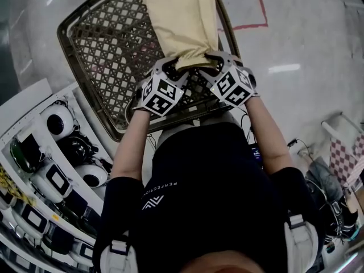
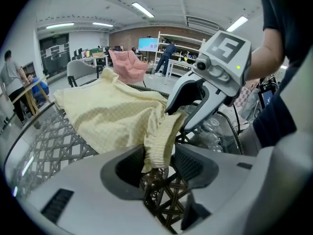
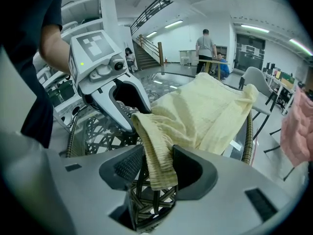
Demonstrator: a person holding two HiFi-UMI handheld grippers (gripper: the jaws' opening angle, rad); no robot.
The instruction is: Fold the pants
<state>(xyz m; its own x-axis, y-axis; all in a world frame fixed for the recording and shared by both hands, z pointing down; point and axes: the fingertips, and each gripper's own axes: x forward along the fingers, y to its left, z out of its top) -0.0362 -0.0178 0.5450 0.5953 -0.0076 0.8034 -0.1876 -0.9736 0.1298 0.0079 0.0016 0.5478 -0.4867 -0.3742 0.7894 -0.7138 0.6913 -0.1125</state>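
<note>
- Pants lie pale yellow on the woven worktop, stretching away ahead of my left claw and right claw.
- My left claw stands wide, the ribbed waistband drooping loose between its pads.
- My right claw is wide too, with the waistband between its pads, close beside the left claw.

- A big open-plan robotics lab or workshop.
- Ceiling strip lights, a wall screen and open shelves.
- A staircase, an office chair and red floor tape.
- A rack of white camera-like devices.
</note>
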